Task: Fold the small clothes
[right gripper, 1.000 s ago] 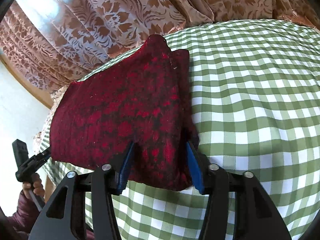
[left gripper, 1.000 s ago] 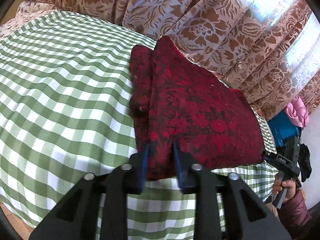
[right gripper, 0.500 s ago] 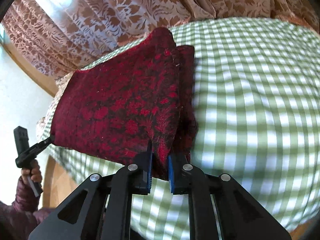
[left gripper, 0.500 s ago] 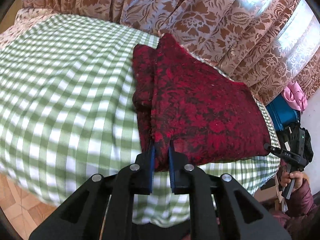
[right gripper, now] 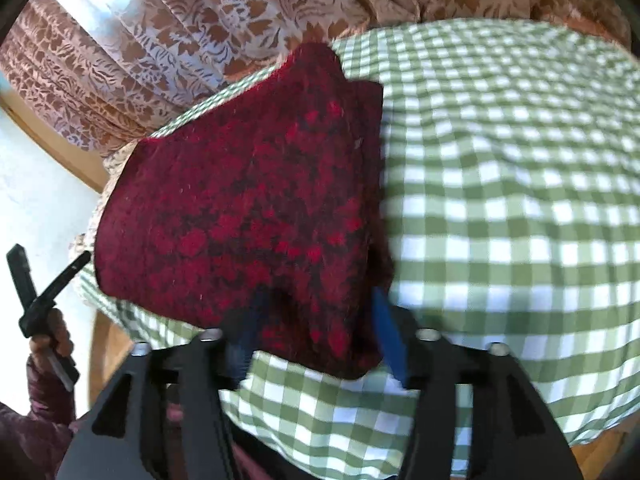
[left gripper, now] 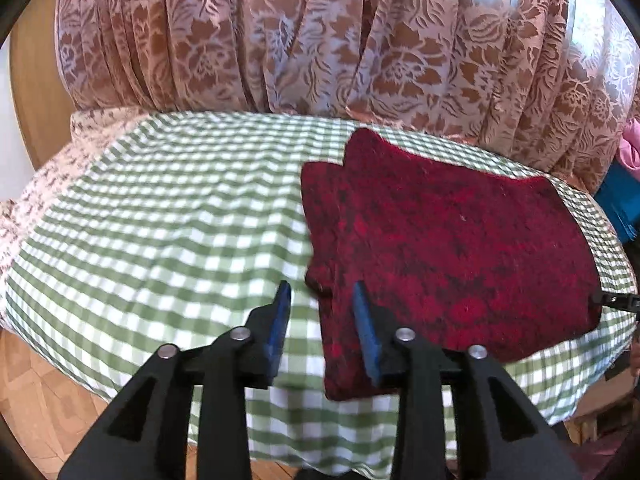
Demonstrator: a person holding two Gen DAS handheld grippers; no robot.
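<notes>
A dark red patterned knitted garment (left gripper: 452, 248) lies folded on the green-and-white checked tablecloth (left gripper: 180, 220), its near corner hanging over the table's front edge. It also shows in the right wrist view (right gripper: 248, 216). My left gripper (left gripper: 322, 312) is open, just left of the garment's near left corner, its right finger against the cloth edge. My right gripper (right gripper: 316, 332) is open, its jaws standing either side of the garment's near corner without pinching it. The other gripper's tip (right gripper: 52, 284) shows at the garment's far side.
Brown floral curtains (left gripper: 320, 40) hang close behind the table. A blue thing (left gripper: 618, 208) and pink cloth (left gripper: 630, 152) sit at the right. Wooden floor (left gripper: 48, 408) lies below the front edge. The cloth-covered tabletop (right gripper: 520, 160) stretches right of the garment.
Both grippers were shut on the garment's near edge half a second ago; both have opened and let go. The garment now lies flatter. The left gripper has shifted left.
</notes>
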